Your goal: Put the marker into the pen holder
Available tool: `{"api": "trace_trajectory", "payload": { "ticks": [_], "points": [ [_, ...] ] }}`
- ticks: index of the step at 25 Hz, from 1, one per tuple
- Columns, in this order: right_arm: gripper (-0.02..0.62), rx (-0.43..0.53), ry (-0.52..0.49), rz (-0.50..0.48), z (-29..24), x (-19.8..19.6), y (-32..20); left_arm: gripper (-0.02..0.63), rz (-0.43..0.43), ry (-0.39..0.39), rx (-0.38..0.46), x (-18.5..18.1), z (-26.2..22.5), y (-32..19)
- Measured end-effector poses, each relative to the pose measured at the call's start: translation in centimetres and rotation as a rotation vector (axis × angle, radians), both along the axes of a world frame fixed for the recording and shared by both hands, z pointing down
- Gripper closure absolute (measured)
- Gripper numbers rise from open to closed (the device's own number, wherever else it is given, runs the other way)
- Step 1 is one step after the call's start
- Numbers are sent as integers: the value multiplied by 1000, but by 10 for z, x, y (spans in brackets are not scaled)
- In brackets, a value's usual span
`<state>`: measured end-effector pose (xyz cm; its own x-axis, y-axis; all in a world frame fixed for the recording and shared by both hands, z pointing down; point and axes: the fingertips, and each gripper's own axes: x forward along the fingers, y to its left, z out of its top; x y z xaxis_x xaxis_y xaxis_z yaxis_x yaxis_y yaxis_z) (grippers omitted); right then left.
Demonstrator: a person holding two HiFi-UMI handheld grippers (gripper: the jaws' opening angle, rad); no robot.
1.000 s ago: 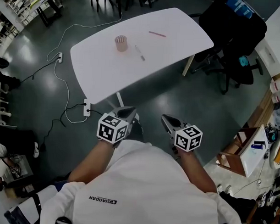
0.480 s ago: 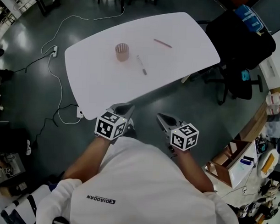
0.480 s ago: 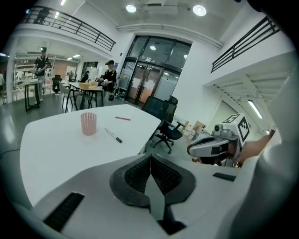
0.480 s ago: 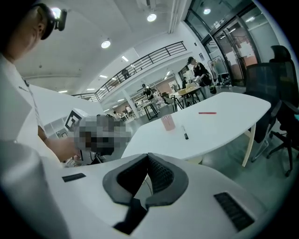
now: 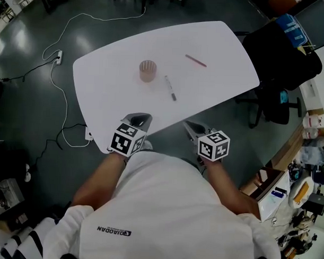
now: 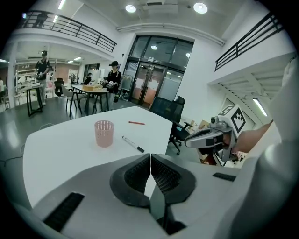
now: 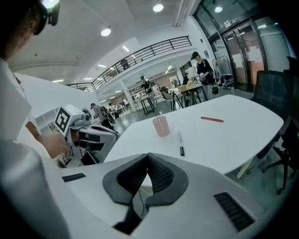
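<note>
- Two empty grippers here: left gripper (image 6: pixel 150 156) and right gripper (image 7: pixel 148 158), jaws pressed together since nothing's in reach to grab yet.
- We've got them at the table (image 5: pixel 107 92) edge nearest us, well short of the pen holder (image 5: pixel 147 70).
- The marker (image 5: pixel 170 88) lies flat just right of the pen holder, not touching, so we'd guess the right gripper takes it.

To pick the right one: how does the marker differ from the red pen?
The marker is white with a dark end; the red pen is all red. The marker lies close to the pen holder, the red pen farther off. Both lie flat on the table.
</note>
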<state>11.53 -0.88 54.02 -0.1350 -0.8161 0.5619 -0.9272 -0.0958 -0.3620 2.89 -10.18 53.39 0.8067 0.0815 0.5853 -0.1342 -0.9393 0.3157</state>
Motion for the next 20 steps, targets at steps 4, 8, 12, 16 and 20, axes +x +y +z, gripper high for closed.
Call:
{"api": "trace_trajectory", "payload": {
  "ticks": [4,8,12,16,20],
  "points": [
    [577,-12,-5,-2,5,8,-27,577,-15,1,-12,0,5,-21],
    [577,-27,20,-23,11,16,-48,577,-50,-14,-25,-5,15,-34],
    [577,-58,43,-74,20,38,-68,577,-98,-8,-43,5,14,-42],
    [577,-64,59,-142,32,56,-99,577,-171,-22,-35,8,20,-56],
    [577,-80,43,-203,43,74,-125,577,-270,-34,-62,12,20,-65]
  ]
}}
